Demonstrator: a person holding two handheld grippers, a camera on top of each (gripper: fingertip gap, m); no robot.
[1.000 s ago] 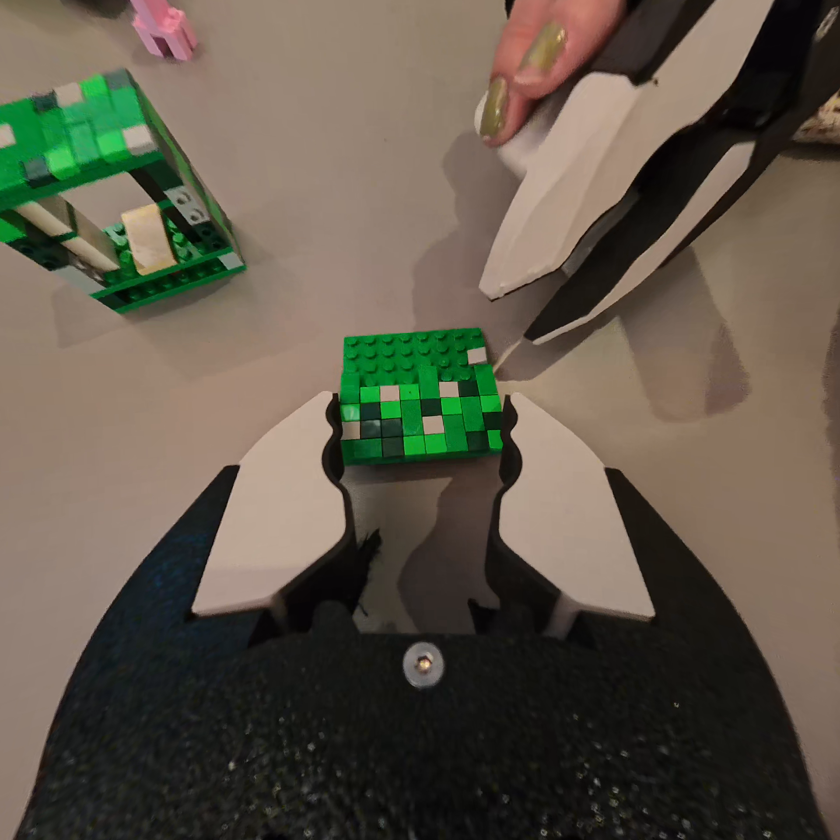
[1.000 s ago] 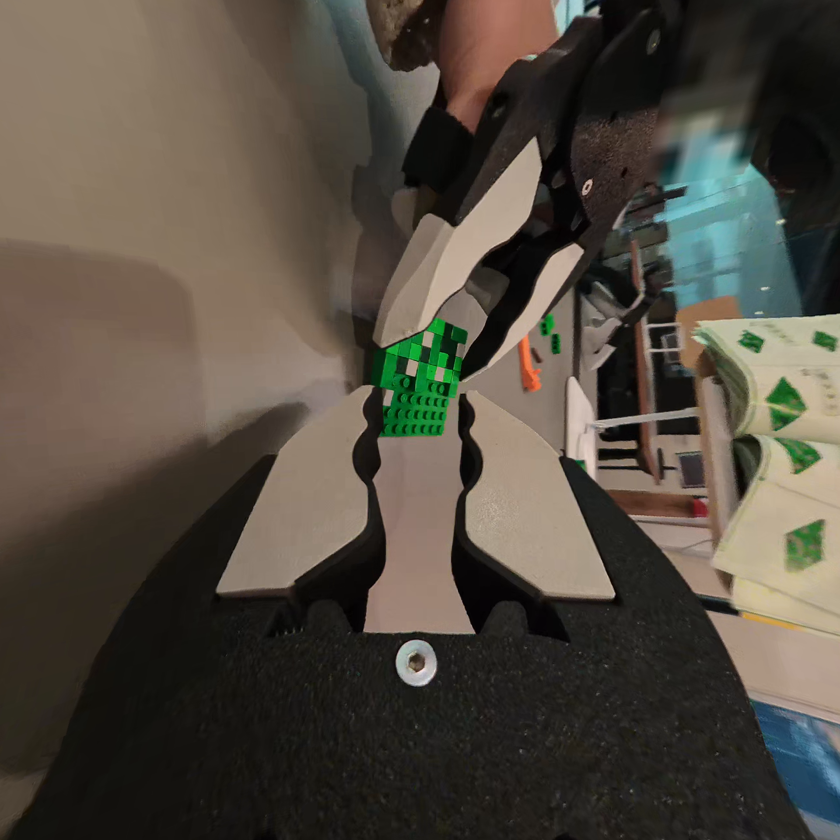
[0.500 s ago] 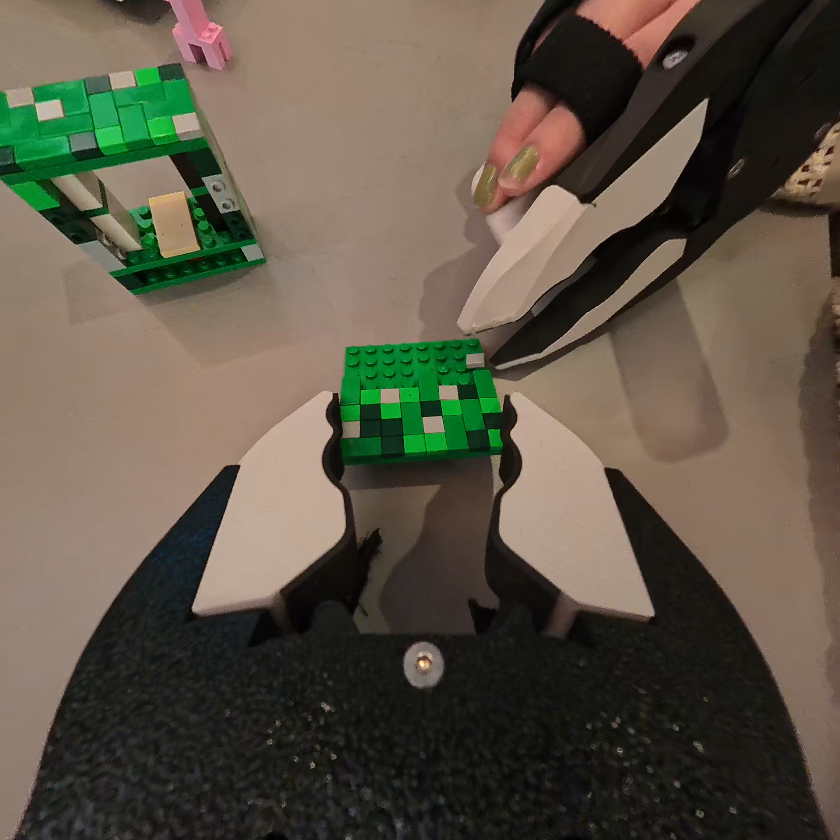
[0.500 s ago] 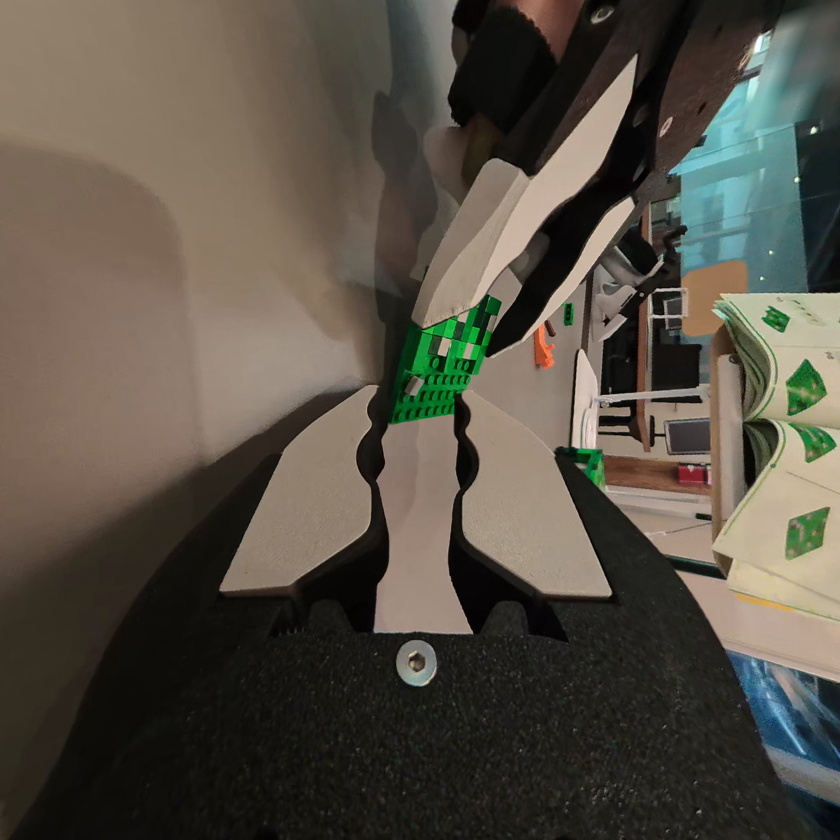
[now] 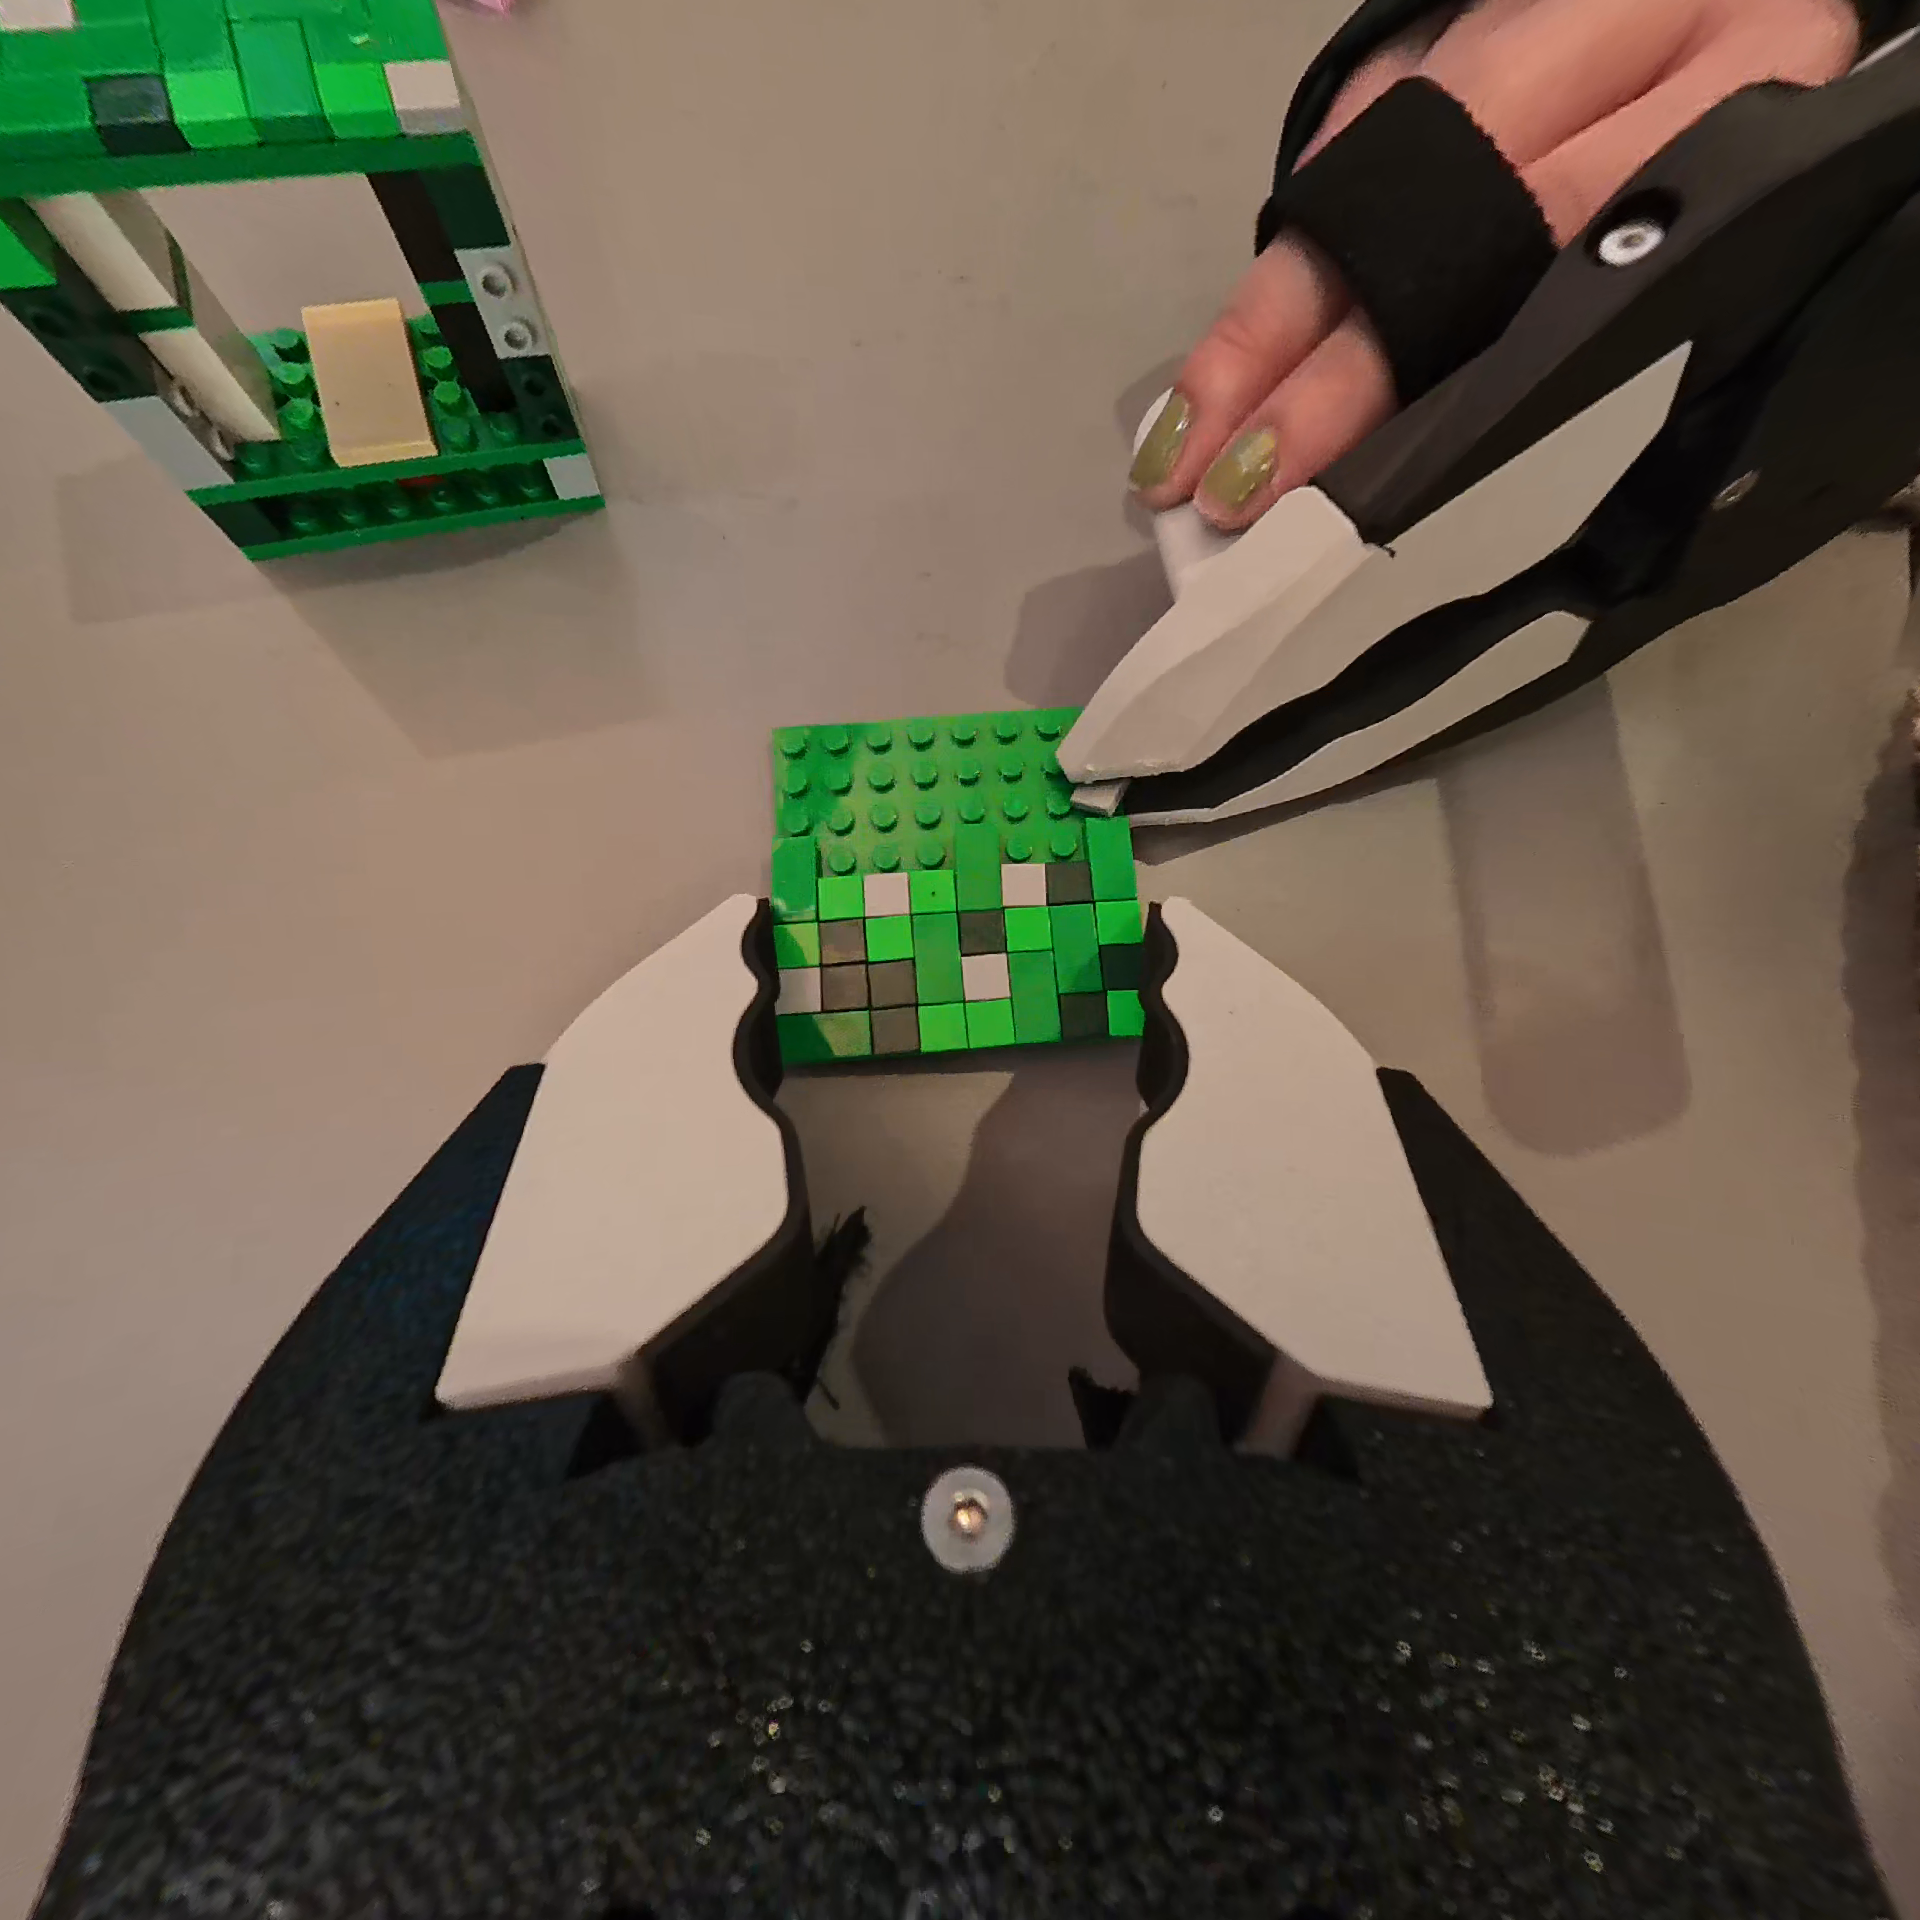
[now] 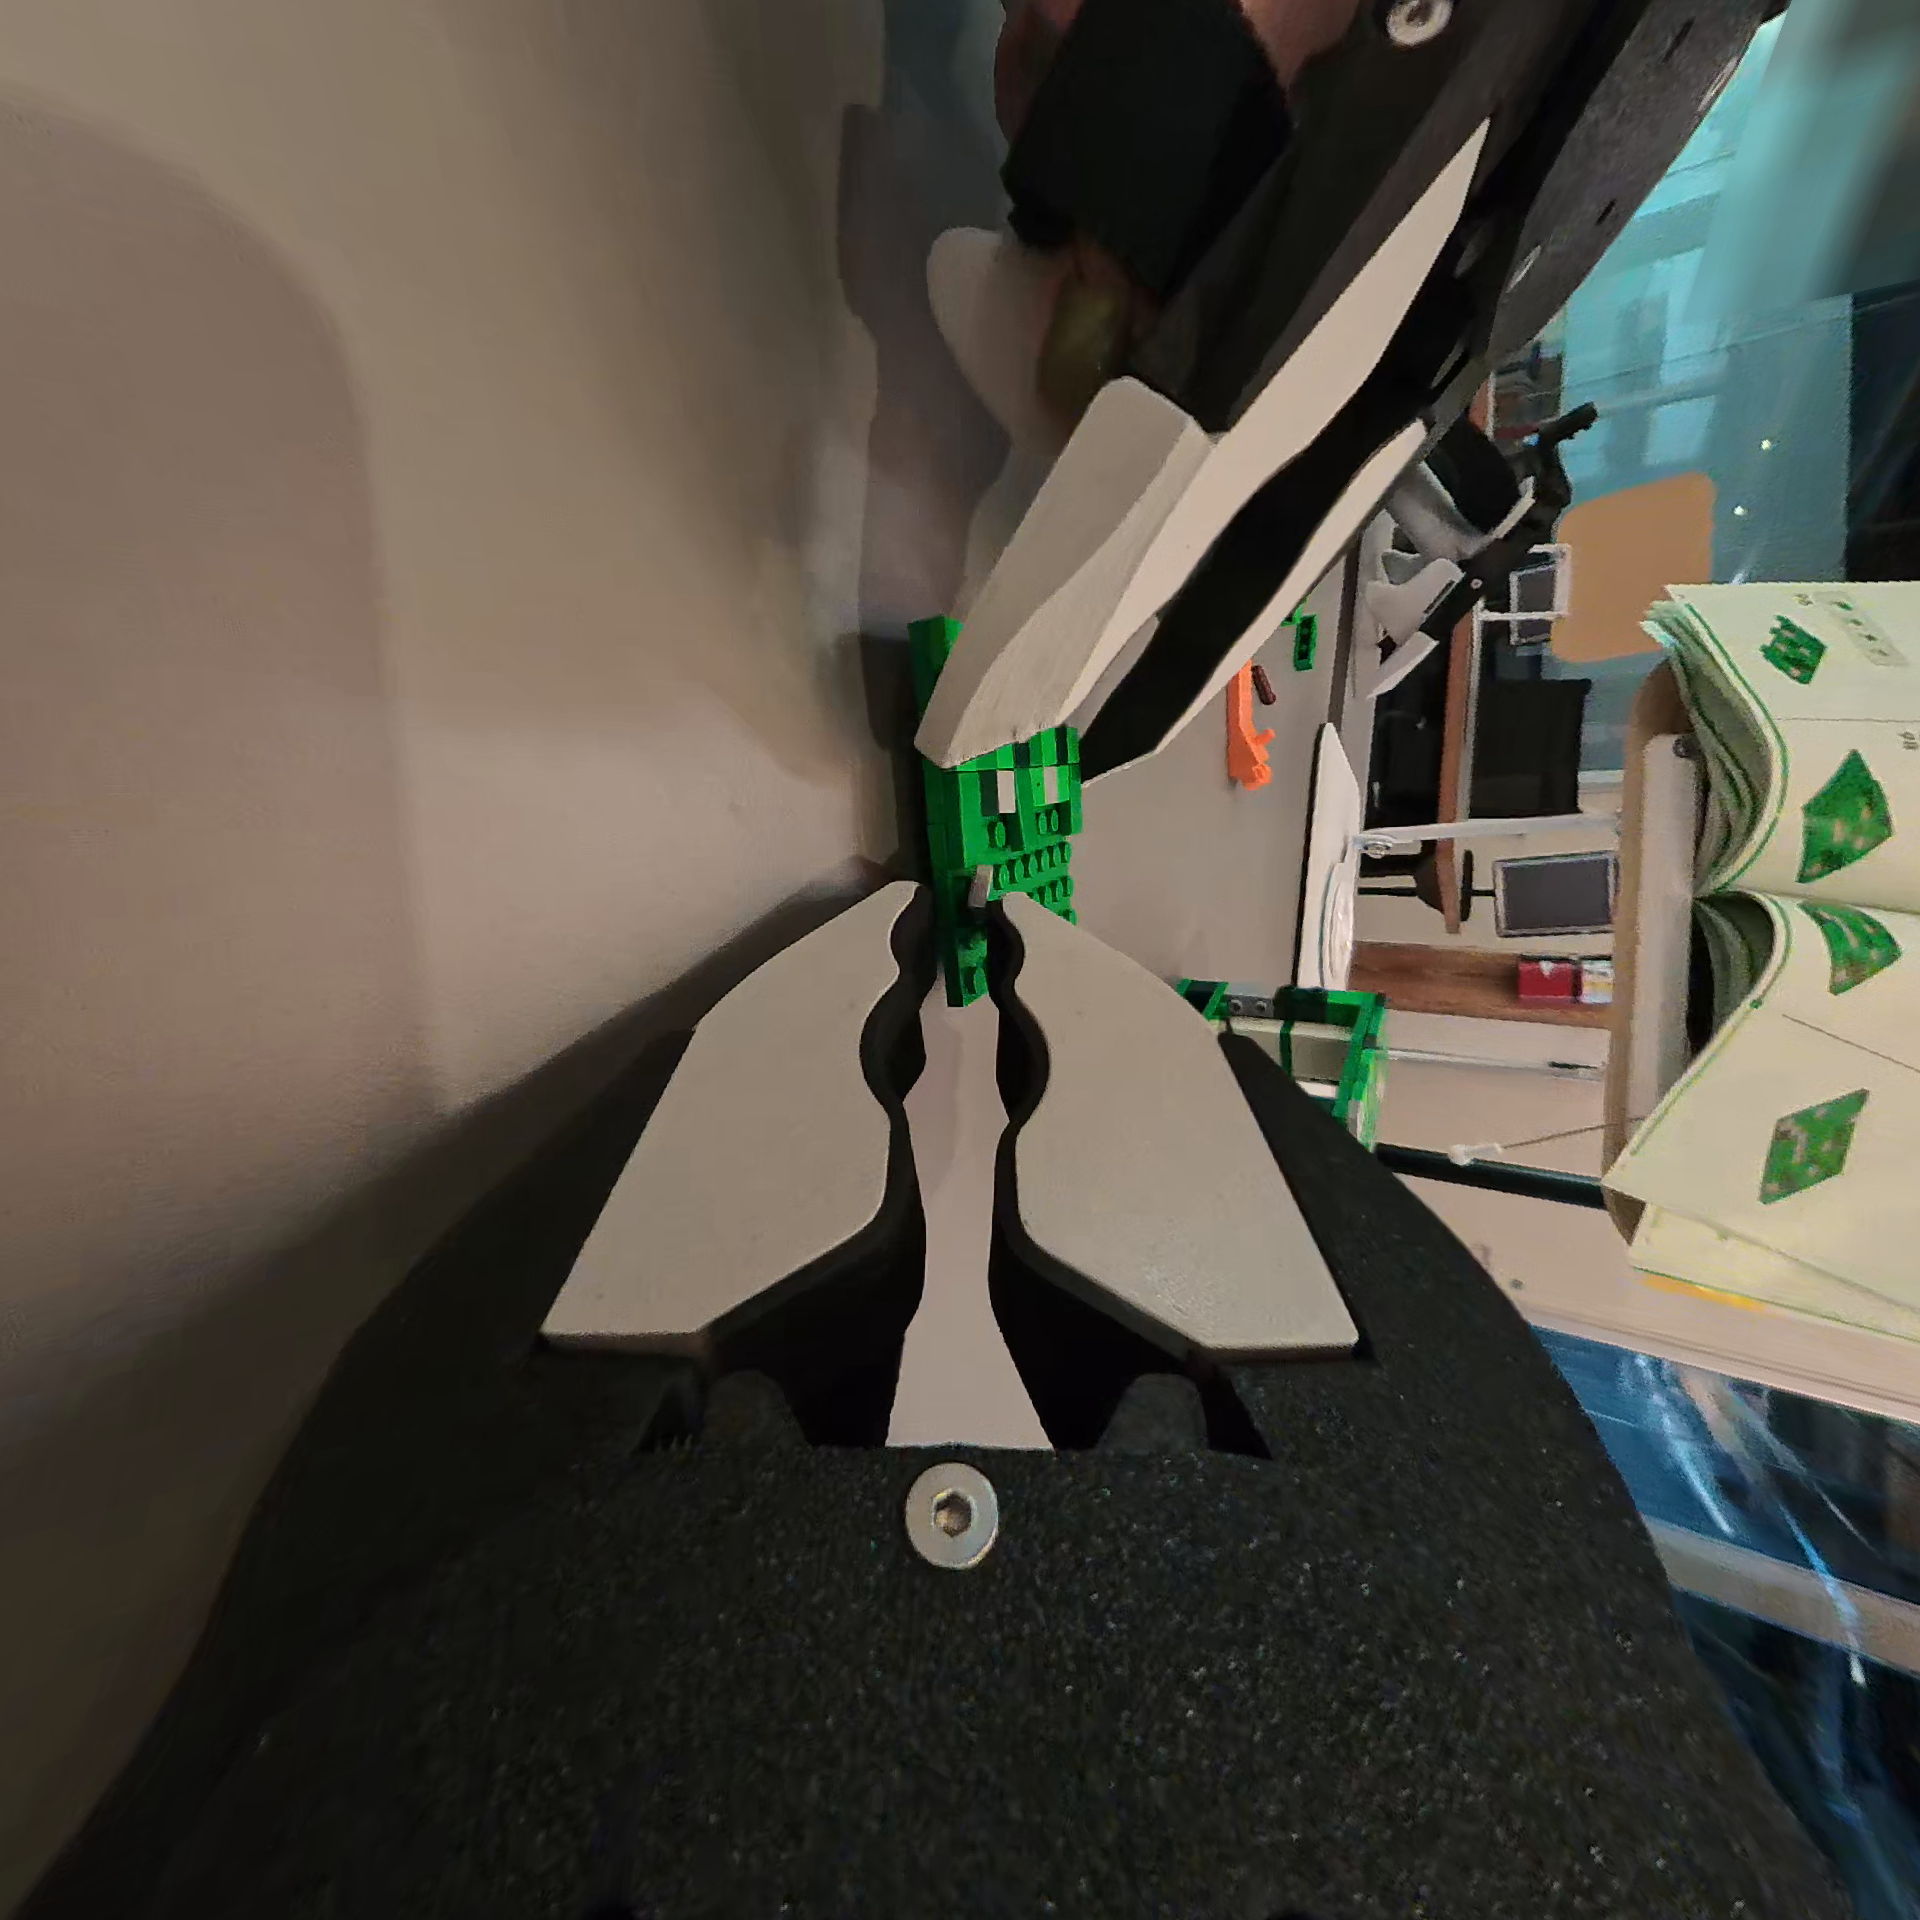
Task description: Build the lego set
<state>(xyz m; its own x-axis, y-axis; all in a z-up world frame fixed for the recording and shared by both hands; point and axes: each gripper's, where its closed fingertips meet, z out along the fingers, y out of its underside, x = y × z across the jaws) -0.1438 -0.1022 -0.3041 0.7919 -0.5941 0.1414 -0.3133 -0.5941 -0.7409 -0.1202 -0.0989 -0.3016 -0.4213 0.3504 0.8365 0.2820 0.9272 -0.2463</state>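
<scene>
Green plate [image 5: 935,800], square and studded, lies flat on a grey table [image 5: 831,416]. Its near half is covered with small tiles in light green, dark green, grey and white; the far half is bare studs.

From the left wrist view, the left gripper [image 5: 958,966] has its two pale fingers set on either side of the plate's near edge, touching or almost touching its sides; whether they press it cannot be told.

The right gripper [image 5: 1091,784] comes in from the right, held by a hand [image 5: 1403,260] with a black strap across the fingers. Its jaws are nearly closed on a small grey tile [image 5: 1099,796], which sits at the plate's far right corner, on or just above the studs. In the right wrist view the same tile [image 6: 979,891] shows at that gripper's [image 6: 961,914] fingertips, against the plate [image 6: 1023,831].

At the far left stands a green frame [image 5: 312,312] of bricks with a tan piece inside.

An open booklet [image 6: 1818,935] with green diagrams lies at the right of the right wrist view. No brand or legible writing shows.
</scene>
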